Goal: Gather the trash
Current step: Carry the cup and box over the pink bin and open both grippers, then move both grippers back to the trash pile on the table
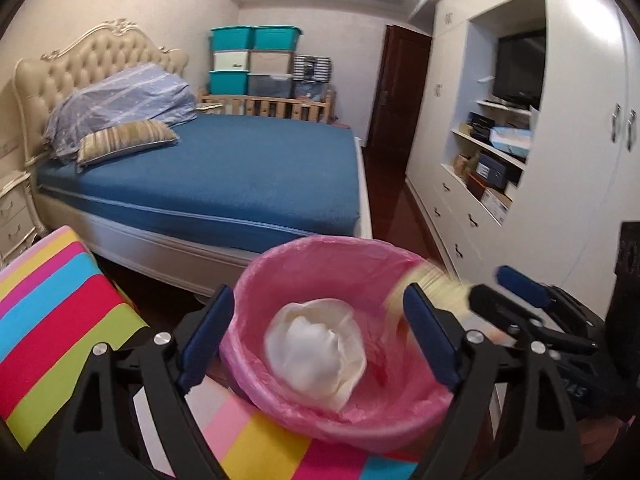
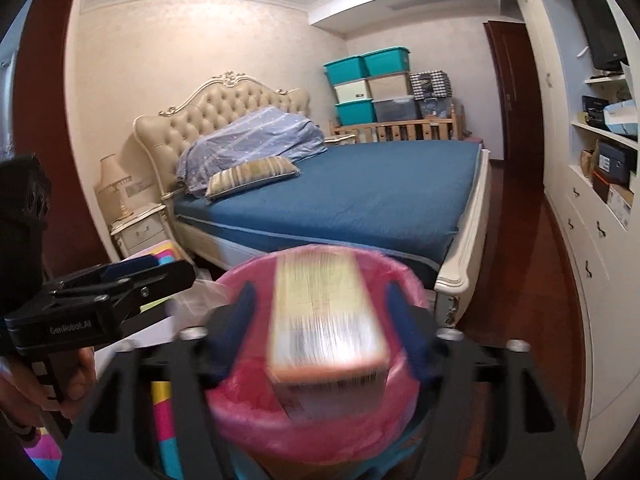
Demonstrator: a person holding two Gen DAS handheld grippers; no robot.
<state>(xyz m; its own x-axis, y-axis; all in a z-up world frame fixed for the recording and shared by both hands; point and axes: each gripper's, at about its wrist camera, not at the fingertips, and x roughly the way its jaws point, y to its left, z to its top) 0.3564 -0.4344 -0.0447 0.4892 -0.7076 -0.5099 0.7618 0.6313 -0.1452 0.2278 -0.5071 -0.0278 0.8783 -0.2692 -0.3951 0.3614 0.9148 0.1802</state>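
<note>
A pink bin lined with a pink bag (image 1: 280,276) stands on a striped cloth surface; it also shows in the right wrist view (image 2: 240,412). Crumpled white paper (image 1: 316,344) lies inside it. My left gripper (image 1: 320,344) is open and empty just above the bin's near side. A yellowish box (image 2: 326,320), blurred by motion, is over the bin between the spread fingers of my right gripper (image 2: 320,332), which is open and does not touch it. The box (image 1: 432,288) and the right gripper (image 1: 520,292) show at the bin's right rim in the left wrist view.
A bed with a blue sheet (image 1: 240,172) stands behind the bin. A white wardrobe with shelves and a TV (image 1: 520,68) lines the right wall. A nightstand (image 2: 140,228) stands left of the bed. Stacked storage boxes (image 1: 252,60) fill the far corner.
</note>
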